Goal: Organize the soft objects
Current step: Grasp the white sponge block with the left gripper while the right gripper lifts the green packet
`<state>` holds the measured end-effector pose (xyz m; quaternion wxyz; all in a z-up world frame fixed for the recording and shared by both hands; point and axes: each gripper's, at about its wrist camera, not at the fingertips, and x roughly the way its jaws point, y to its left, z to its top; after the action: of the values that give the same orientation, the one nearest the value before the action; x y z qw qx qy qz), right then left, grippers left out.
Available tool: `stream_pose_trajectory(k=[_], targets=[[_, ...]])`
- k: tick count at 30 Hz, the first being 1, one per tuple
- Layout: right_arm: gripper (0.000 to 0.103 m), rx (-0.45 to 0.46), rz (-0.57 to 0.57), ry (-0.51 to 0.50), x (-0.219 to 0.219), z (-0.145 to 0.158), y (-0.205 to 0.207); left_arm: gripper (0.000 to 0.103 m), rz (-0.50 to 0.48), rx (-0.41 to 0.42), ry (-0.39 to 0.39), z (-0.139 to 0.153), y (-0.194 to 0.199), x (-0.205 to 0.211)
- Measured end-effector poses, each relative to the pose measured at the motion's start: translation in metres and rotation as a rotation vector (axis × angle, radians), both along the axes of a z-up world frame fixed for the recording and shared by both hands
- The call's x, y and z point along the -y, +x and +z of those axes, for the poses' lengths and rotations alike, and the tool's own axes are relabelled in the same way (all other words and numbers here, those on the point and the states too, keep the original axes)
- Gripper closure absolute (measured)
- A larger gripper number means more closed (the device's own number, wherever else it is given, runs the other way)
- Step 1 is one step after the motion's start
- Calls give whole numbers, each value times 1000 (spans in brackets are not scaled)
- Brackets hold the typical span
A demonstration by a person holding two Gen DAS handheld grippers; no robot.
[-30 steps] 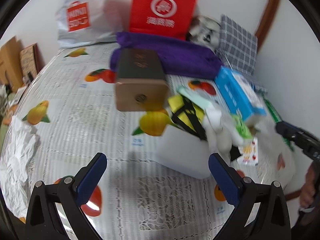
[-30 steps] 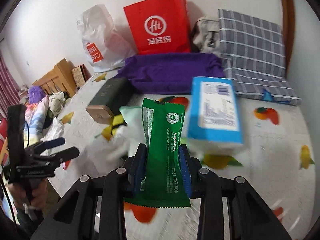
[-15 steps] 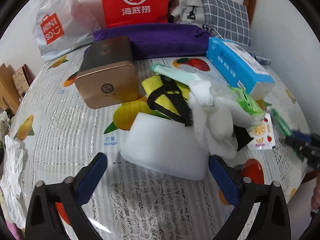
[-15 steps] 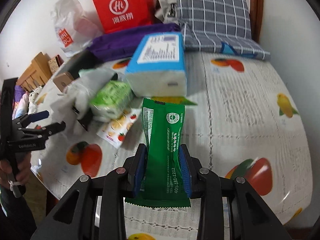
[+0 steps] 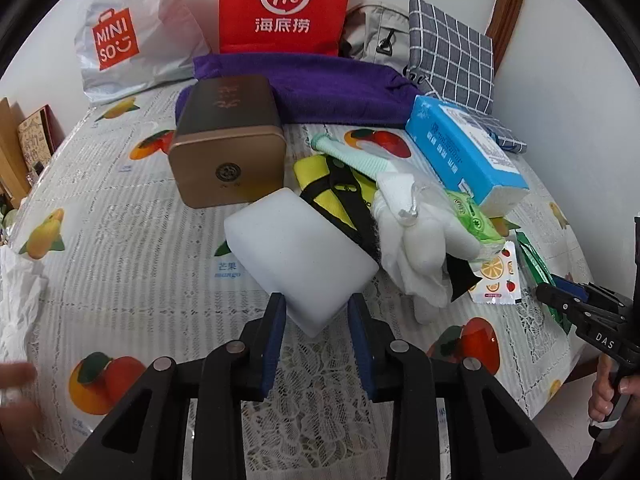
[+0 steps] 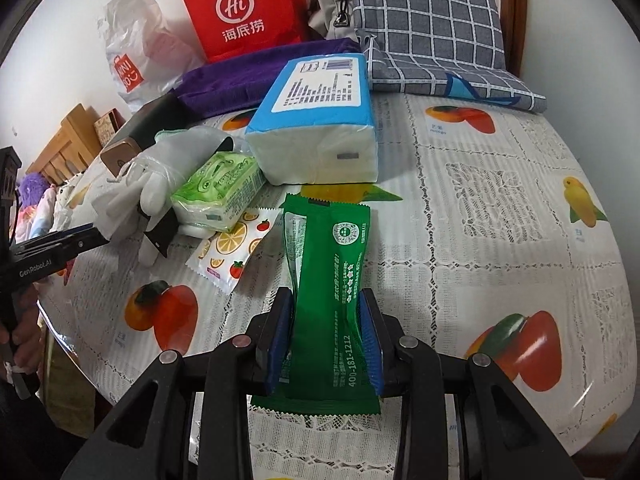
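A: L to R on the table (image 5: 120,248) — what's there?

B: Far L, a gold tin (image 5: 228,148) on its side, w/ the purple cloth (image 5: 320,88) behind it. Just beside the tin, the white sponge block (image 5: 298,252). The left gripper (image 5: 316,336) has just been closing, and the near corner of the block sits between its blue pads, which touch it on both sides.

A: Next over?

B: A yellow pouch w/ black straps (image 5: 332,192), then white gloves (image 5: 416,256) piled partly over it. Right of those, a green tissue pack (image 6: 220,188) and a fruit-print sachet (image 6: 228,256), both near the big blue tissue pack (image 6: 316,128).

A: And the R side?

B: The right gripper (image 6: 326,340) is clamped on a green wrapper (image 6: 328,280) — pads pinch it at the waist, top end lying toward the blue pack, bottom edge hanging under the jaws. Grey check cushion (image 6: 432,28) at the back.
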<state>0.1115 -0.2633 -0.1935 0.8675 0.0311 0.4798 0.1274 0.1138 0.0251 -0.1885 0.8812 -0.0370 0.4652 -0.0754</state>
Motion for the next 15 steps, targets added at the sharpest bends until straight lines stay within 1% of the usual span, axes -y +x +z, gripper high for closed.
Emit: stream_pose_trajectory(k=[9,15], targets=[[70,32,-7,10,2,15,-7,73,30,53,-16,24,-14,-14],[70,85,-7,16,2,41,-14,73,46,93,-27,49,-19,-19]])
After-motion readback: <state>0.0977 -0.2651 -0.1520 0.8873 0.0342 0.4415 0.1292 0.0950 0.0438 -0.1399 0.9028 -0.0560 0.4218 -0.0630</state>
